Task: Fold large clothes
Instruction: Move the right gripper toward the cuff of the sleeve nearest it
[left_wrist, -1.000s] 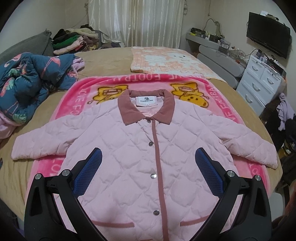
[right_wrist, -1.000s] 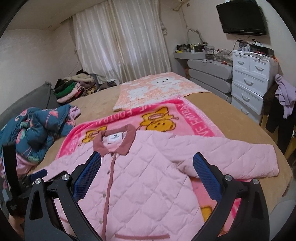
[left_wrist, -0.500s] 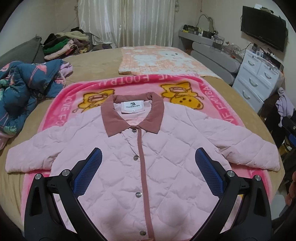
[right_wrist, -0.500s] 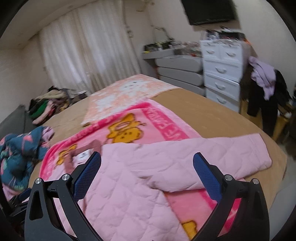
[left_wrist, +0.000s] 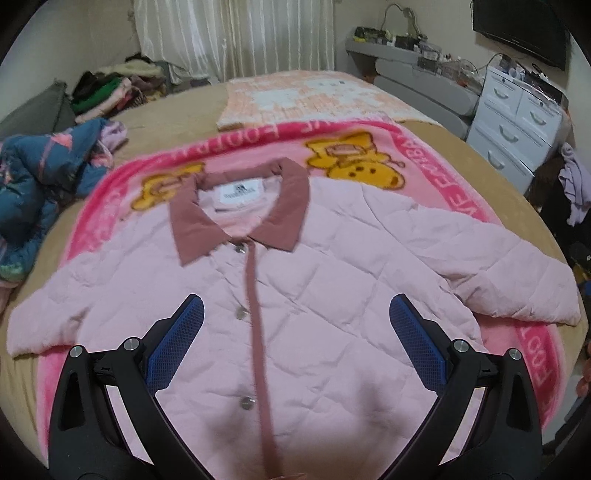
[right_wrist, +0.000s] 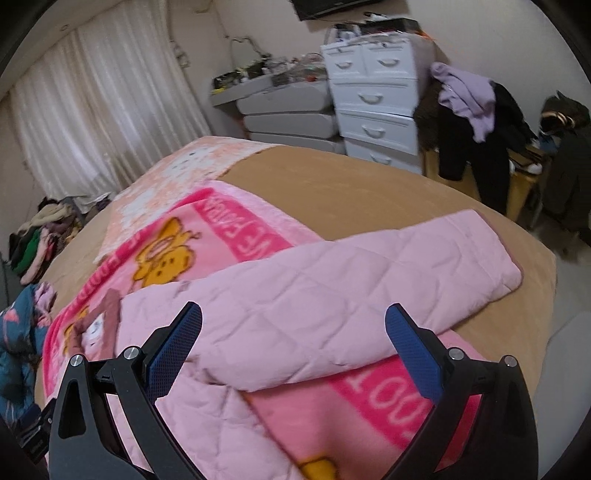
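A pink quilted jacket (left_wrist: 314, 295) with a dusty-rose collar (left_wrist: 236, 210) lies flat, front up and buttoned, on a pink cartoon blanket (left_wrist: 461, 192) on the bed. Both sleeves spread out sideways. My left gripper (left_wrist: 295, 332) is open and empty, hovering over the jacket's chest. My right gripper (right_wrist: 293, 339) is open and empty, just above the jacket's right sleeve (right_wrist: 351, 284), whose cuff (right_wrist: 506, 269) reaches near the bed's right edge.
A blue patterned quilt (left_wrist: 40, 181) is bunched at the bed's left. A peach blanket (left_wrist: 314, 96) lies further back. A clothes pile (left_wrist: 110, 88) sits at the far left. White drawers (right_wrist: 373, 96) and hanging clothes (right_wrist: 472, 110) stand right of the bed.
My left gripper has moved lower and closer over the jacket's chest. My right gripper has swung right and down toward the right sleeve. Both stay open.
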